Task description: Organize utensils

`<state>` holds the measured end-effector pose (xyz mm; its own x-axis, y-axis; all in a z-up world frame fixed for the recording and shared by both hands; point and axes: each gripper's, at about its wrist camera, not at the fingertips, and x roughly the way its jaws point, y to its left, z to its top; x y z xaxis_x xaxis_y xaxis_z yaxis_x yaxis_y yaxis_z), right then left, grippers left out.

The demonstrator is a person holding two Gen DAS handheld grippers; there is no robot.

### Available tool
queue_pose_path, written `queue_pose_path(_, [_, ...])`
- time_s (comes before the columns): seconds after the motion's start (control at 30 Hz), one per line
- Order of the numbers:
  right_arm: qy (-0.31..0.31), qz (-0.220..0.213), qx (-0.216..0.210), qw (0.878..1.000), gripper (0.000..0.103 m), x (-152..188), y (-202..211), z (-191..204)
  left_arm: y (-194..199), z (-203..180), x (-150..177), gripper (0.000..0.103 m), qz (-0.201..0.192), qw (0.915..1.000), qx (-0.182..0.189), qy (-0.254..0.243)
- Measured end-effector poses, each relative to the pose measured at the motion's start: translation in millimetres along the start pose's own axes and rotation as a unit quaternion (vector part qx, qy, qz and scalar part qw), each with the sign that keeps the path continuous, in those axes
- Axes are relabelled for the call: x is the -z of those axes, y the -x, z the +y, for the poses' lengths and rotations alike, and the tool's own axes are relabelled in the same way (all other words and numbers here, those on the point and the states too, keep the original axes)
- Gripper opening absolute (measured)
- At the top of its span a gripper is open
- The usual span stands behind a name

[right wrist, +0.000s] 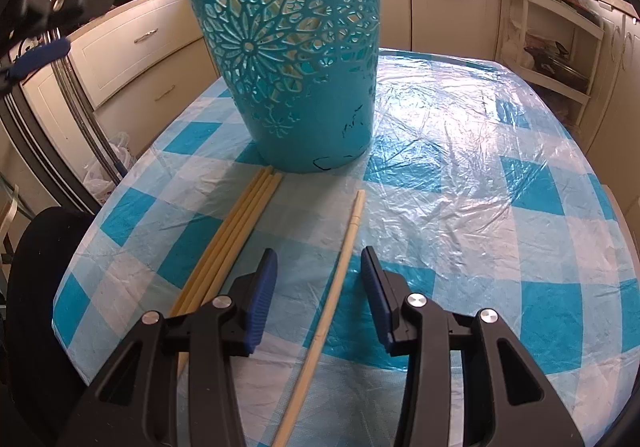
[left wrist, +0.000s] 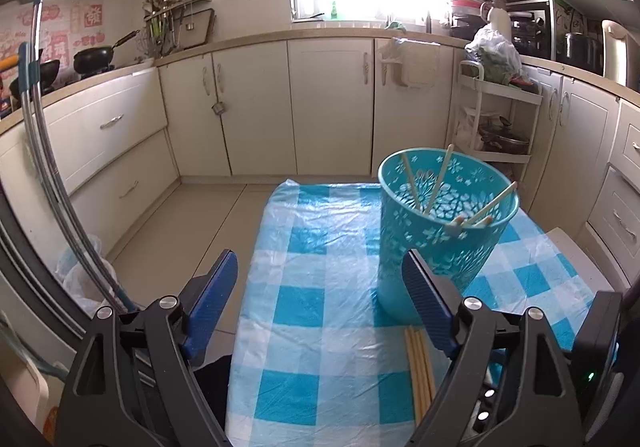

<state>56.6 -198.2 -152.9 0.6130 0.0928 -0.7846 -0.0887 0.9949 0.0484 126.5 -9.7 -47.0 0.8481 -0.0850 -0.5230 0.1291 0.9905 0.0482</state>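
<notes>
Bamboo-pale and thin, the single chopstick (right wrist: 338, 279) lies flat on the crinkled plastic checked cloth (right wrist: 460, 151) covering the surface, running lengthwise between the blue pads of your right tongs (right wrist: 319, 271), which stand apart around it without touching. It looks light and stiff, but round-ish and smooth, so on that glossy film it will likely roll or skate if you nudge it sideways; close on its mid-length, squarely across the shaft, so it does not pivot when lifted. Just to its left a bundle of chopsticks (right wrist: 236, 243) lies side by side, their far tips almost at the foot of the teal basket (right wrist: 296, 67), a rigid plastic tub with cut-out flower lacework. Through the left view you can see several chopsticks in the basket (left wrist: 436, 183) leaning against its rim. Your left tongs (left wrist: 320, 287) hang open and empty above the cloth, near the basket's side. Aim tips downward, since slim sticks could poke through the larger holes.
</notes>
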Motion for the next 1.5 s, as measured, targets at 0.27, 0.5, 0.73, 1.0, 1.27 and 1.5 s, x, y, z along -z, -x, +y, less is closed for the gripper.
queue_pose_path(0.27, [0.016,0.005,0.038,0.999,0.020,-3,-2,-1,-21,10,28,0.081,0.036,0.9993,0.001,0.009])
queue_pose_path(0.5, [0.035,0.009,0.048,0.998,0.018,-4,-4,4,-37,9,45,0.081,0.061,0.9981,0.002,0.003])
queue_pose_path(0.73, [0.035,0.006,0.041,0.999,0.010,-3,-4,6,-47,9,52,0.081,0.076,0.9971,0.004,0.001])
queue_pose_path(1.0, [-0.042,0.009,-0.029,0.999,0.006,-3,4,-14,-61,10,64,0.081,0.097,0.9953,-0.001,0.000])
queue_pose_path(1.27, [-0.076,-0.036,-0.083,0.993,0.006,-12,49,-24,-71,11,73,0.081,0.116,0.9932,-0.001,0.003])
queue_pose_path(1.5, [-0.101,-0.094,-0.126,0.982,0.006,-38,91,-26,-75,11,75,0.082,0.124,0.9922,0.001,0.002])
